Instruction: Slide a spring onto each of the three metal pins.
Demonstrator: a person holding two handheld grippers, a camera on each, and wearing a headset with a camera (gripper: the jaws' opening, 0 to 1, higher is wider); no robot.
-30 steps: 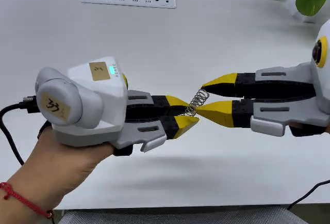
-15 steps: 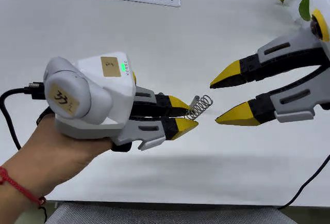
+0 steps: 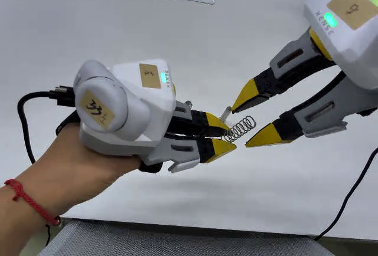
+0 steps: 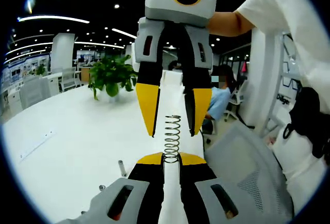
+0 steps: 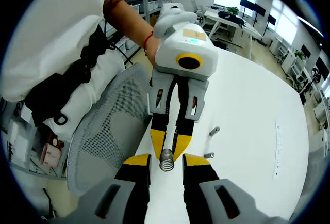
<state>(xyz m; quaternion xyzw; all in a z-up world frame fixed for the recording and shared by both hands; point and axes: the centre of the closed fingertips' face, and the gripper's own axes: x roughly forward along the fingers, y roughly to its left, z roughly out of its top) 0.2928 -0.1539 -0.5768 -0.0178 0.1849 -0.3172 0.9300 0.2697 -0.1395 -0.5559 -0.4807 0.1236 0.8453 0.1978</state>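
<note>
While my left gripper (image 3: 230,136) pinches one end of the spring (image 3: 239,130) in mid-air, my right gripper (image 3: 241,127) gapes around its free end (not touching). Next, I reckon: regrip, then aim for a pin (image 5: 214,130).

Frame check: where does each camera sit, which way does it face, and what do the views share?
Head view: on the headset, looking down at the white table; the person's hand holds the left gripper.
Left gripper view: on the left gripper, facing along its jaws at the open right gripper; the person's arm and white sleeve show.
Right gripper view: on the right gripper, facing back at the left gripper and the hand.
Shared: all three show the spring clamped in the left gripper's jaws.
</note>
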